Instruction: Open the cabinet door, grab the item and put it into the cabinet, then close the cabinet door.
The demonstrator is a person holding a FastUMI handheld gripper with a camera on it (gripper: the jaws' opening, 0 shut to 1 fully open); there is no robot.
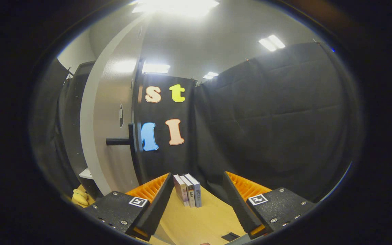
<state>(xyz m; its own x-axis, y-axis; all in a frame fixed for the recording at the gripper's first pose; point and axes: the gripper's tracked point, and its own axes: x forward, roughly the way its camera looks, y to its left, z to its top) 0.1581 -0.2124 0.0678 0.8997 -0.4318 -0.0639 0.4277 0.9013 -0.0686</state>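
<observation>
The tongs [196, 204] gape wide and empty; three books [187, 190] stand upright just beyond them, the open cabinet door [114, 129] at far left.

Between my spread fingers [196, 207], three books [188, 194] at twelve o'clock show pale grey and tan spines on a light wood tabletop [196, 221]; the grey cabinet door [114, 129] carries a black handle [118, 141]; a yellow item [79, 197] lies at nine o'clock.

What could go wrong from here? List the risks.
1. The cabinet door stands swung open with its handle jutting out; the gripper could clip it.
2. The books stand upright, just beyond the open, empty jaws; a nudge could topple them.
3. A yellow item by the cabinet could get knocked.
</observation>
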